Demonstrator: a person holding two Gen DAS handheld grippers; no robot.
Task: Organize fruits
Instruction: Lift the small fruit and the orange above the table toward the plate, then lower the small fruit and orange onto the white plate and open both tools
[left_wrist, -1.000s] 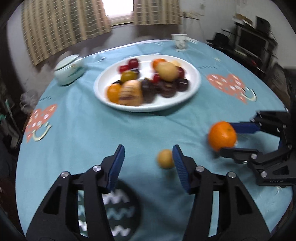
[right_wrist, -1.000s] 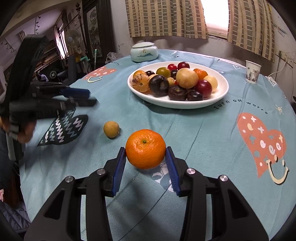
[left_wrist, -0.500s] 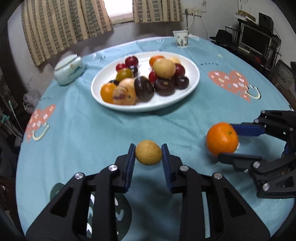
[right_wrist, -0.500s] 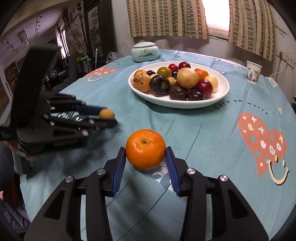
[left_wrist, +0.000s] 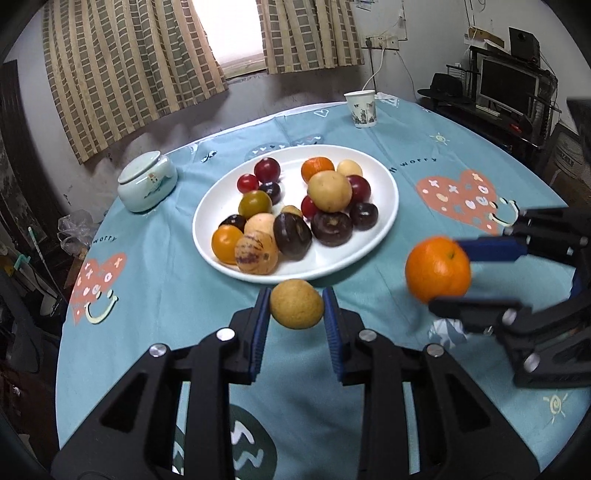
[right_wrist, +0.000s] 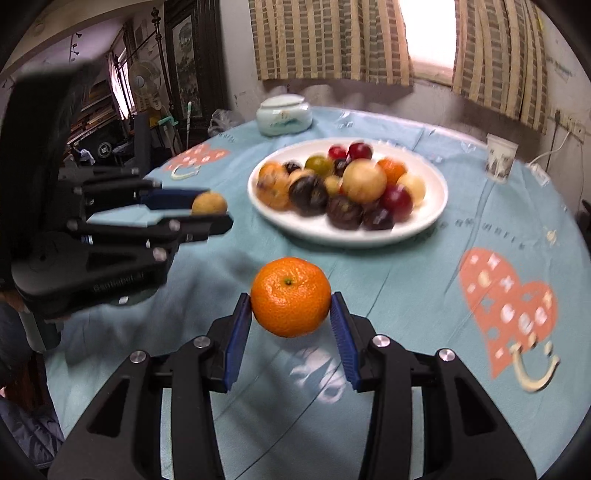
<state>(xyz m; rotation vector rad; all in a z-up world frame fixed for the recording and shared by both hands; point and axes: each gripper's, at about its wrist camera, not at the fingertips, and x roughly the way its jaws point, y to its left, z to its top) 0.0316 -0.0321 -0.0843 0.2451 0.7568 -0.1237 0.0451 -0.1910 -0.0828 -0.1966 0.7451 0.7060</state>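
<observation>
My left gripper is shut on a small tan round fruit and holds it above the cloth, just in front of the white plate of mixed fruits. My right gripper is shut on an orange and holds it lifted off the table. The orange also shows in the left wrist view at the right, level with the plate's near edge. The left gripper with the tan fruit shows at the left of the right wrist view, beside the plate.
A round table has a teal cloth with heart prints. A pale lidded jar stands left of the plate. A paper cup stands at the far side. Furniture and a monitor stand beyond the right edge.
My left gripper closed on the tan fruit and lifted it toward the plate. My right gripper lifted the orange off the cloth and moved toward the plate.
</observation>
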